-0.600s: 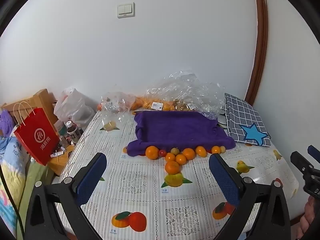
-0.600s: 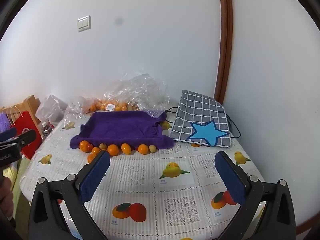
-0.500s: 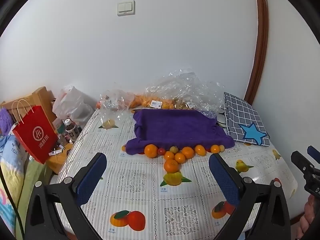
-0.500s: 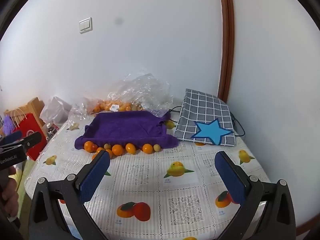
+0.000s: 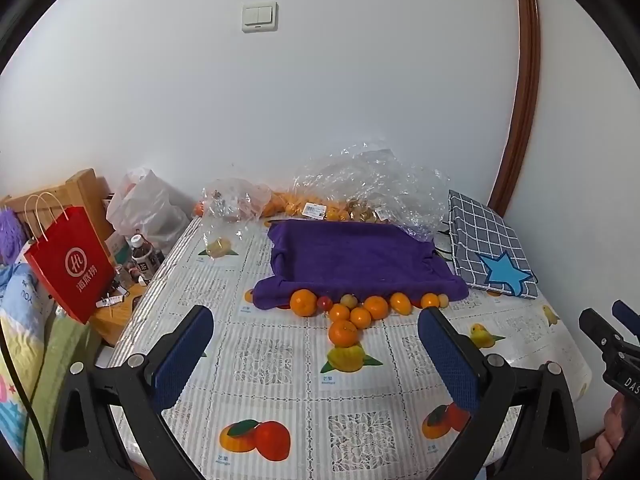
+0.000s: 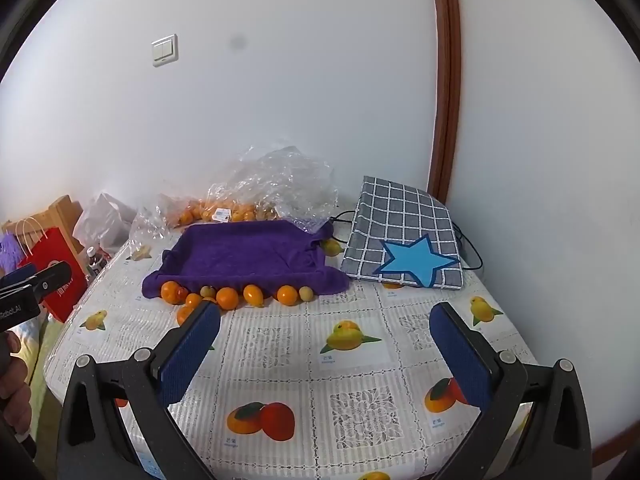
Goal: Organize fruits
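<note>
A: Which step is this, do you reckon?

B: The very start, by my judgement. Both claws are held above the near end of the counter (image 5: 280,376), and neither has anything in it. The left claw (image 5: 316,356) has its blue pads wide apart, and the right claw (image 6: 326,354) is spread just as wide.

A: And the fruit?

B: It lies in a loose row along the front edge of the purple towel (image 5: 356,256), touching or just beside the hem. There is a large orange (image 5: 303,302) at the left end with a small red fruit (image 5: 325,303) next to it, then a cluster of oranges (image 5: 360,314) bunched in the middle. One orange (image 5: 343,332) sits nearest the claws, just above a printed mango on the cloth. More fruit is in the clear plastic bags (image 5: 360,184) against the wall.

A: So the towel is the target?

B: Probably. It seems draped over a tray with raised sides, and its hollow looks bare, so I would guess the fruit belongs there, though I cannot be sure.

A: The next move, then?

B: Reach forward and down with one claw, straddle a single fruit, likely that near orange, and close gently. The fruit is round and may roll, and its neighbours are touching, so the pads need a clean gap on each side.
</note>
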